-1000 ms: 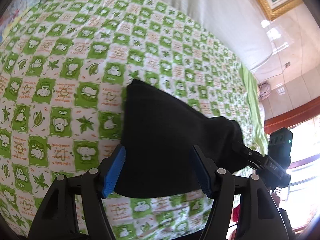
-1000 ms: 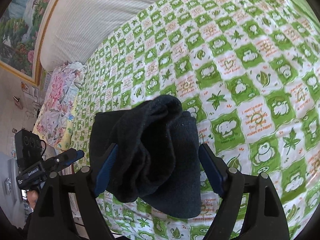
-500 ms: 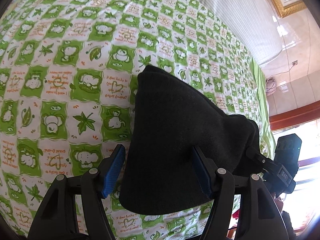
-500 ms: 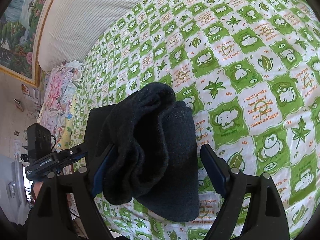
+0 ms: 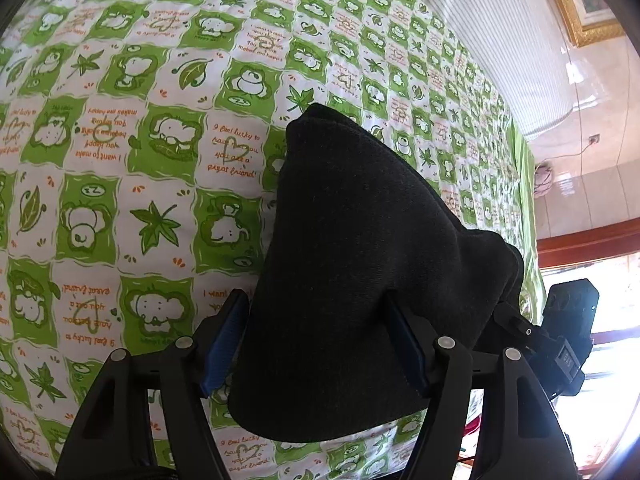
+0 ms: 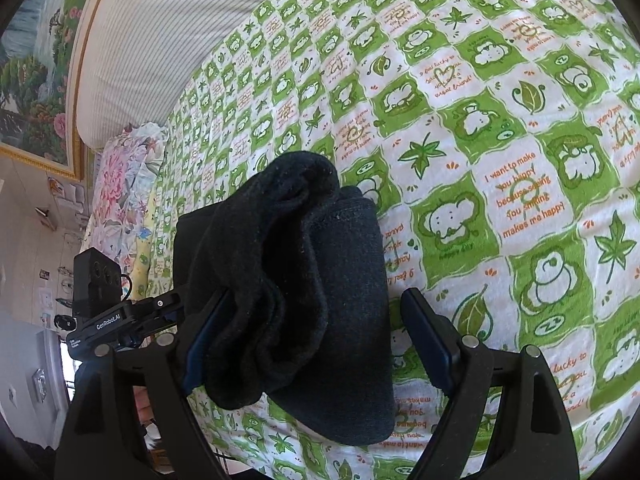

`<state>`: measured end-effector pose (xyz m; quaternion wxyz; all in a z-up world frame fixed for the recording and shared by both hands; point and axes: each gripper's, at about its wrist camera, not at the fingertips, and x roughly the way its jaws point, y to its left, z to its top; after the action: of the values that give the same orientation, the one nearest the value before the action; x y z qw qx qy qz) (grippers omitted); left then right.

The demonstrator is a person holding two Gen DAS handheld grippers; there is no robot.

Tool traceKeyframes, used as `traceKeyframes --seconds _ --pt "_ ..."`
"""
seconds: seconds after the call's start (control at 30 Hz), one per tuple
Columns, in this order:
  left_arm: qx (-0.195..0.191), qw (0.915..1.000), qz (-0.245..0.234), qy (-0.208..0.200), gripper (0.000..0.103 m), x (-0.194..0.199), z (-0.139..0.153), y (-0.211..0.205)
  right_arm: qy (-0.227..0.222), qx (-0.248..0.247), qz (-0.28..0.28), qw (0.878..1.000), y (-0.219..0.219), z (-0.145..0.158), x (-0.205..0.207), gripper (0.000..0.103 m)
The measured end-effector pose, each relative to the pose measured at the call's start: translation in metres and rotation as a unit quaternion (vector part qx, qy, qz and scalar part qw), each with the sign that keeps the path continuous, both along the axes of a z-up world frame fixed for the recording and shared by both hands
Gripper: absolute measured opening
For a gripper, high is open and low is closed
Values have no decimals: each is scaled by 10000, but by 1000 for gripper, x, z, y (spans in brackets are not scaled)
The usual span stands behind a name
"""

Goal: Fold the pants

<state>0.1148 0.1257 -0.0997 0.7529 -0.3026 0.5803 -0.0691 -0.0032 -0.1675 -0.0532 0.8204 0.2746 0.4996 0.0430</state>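
Observation:
The black pants lie folded into a thick bundle on the green-and-white checked bed sheet. My left gripper is open and straddles one end of the bundle; the right blue pad brushes the cloth and the left pad sits just beside it. In the right wrist view the same pants show bunched, rolled layers. My right gripper is open over that end, its left pad against the cloth and its right pad clear of it.
A white striped padded headboard runs along the far side of the bed. A floral pillow lies at the bed's left end, under a framed painting. The other tool's camera box sits past the bundle.
The left gripper has come down closer to the bundle, which now fills more of its view. The right gripper has hardly moved. Both stay open.

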Motion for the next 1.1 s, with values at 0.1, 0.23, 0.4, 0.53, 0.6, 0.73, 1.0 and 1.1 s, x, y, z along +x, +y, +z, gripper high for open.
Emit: traceKeyframes --seconds 0.1,0.23,0.4,0.53,0.6,0.73,1.0,1.1 --pt "-48 10000 65 2 70 -1 -3 -1 8 -25 67 10000 2 0 2 85" --pt "59 9999 26 -83 67 0 0 -5 17 -12 129 9999 6 -3 7 84" --pt "92 9998 -64 -180 53 -1 3 -7 30 -137 271 9995 14 -4 10 78" --pt "74 9995 -116 -271 42 -2 6 -9 20 -205 375 9991 15 -4 11 69" --pt "99 9994 -135 -307 39 -3 8 -11 -4 -237 437 9988 16 -2 11 64" --pt "116 9992 -139 -349 34 -5 12 -11 -74 -357 510 9980 21 3 13 58" --pt "82 9991 -62 -417 29 -12 22 -8 -145 -490 667 9965 27 9 14 52" --pt "66 9990 -27 -448 28 -15 27 -7 -179 -525 716 9959 31 13 14 51"
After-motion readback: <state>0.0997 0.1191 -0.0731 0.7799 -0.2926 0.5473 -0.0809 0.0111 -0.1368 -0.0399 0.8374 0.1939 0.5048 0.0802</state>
